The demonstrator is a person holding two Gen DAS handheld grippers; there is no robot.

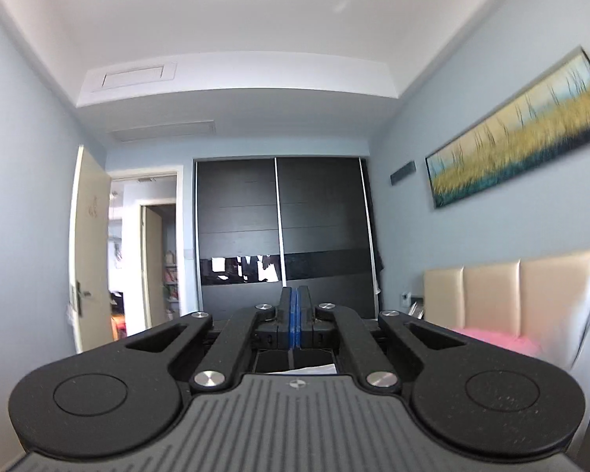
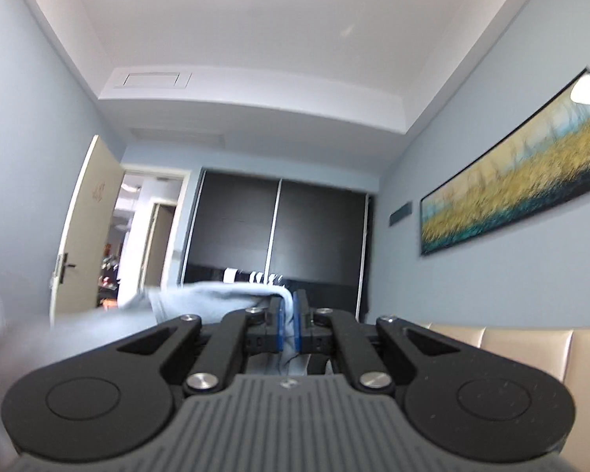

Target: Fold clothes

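Right gripper [image 2: 290,306] is pinching pale blue cloth [image 2: 216,295] raised in the air, left gripper [image 1: 294,306] is sitting clenched on nothing visible; fold progress can't be judged.

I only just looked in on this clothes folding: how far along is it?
Nothing looks folded yet. In hand: the right gripper is clamped on a light blue garment, lifted in the air and trailing off to its left. The left gripper is shut with nothing visibly between its fingers. Both cameras face the dark wardrobe, so no folding surface shows. The actual folds appear to remain.
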